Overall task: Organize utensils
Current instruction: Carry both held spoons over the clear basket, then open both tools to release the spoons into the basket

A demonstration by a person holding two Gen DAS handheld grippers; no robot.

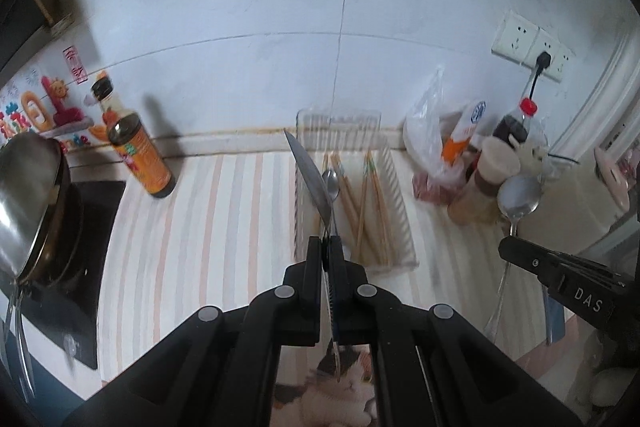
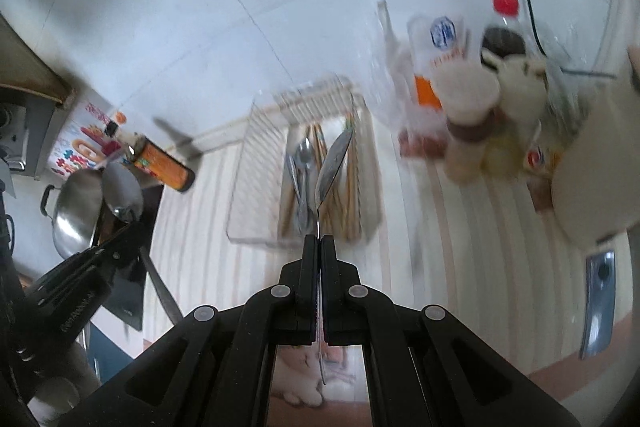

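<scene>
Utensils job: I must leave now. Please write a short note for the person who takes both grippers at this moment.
Left gripper: shut on a spoon, seen edge-on, held above the counter.
Right gripper: shut on a second spoon, also lifted.
Clear organizer tray: stands by the wall on the striped mat; it already holds chopsticks and several spoons.
Done: both spoons picked up.
Left: put each into the tray, probably with the other spoons, then release.

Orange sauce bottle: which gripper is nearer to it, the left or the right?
Left. The left gripper is right of the orange sauce bottle; the right gripper is even farther right.
</scene>
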